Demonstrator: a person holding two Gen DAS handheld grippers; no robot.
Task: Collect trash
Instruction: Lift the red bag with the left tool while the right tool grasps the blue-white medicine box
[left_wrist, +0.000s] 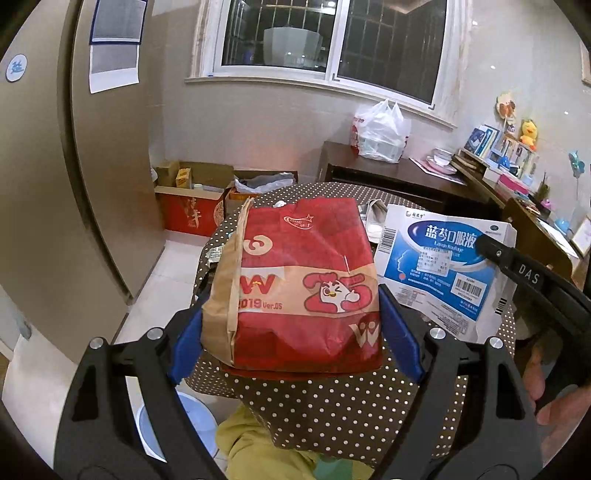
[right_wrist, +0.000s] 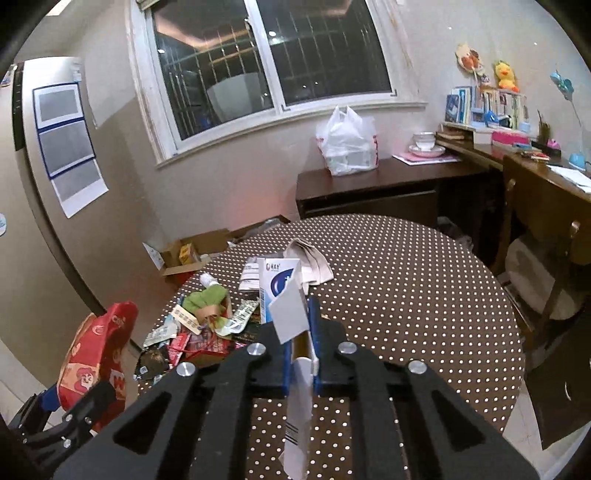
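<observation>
Left claw (left_wrist: 291, 325) grips a red paper bag (left_wrist: 303, 284) ("2019 Ver.05"); right claw (right_wrist: 300, 354) pinches a flattened blue-white medicine box (right_wrist: 284, 295).

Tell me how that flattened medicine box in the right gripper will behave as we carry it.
The medicine box is probably light and floppy: it is flattened thin between the right gripper pads, with loose flaps. Pinched at one edge, it may sag or swing. Its glossy print suggests it might slip.
</observation>
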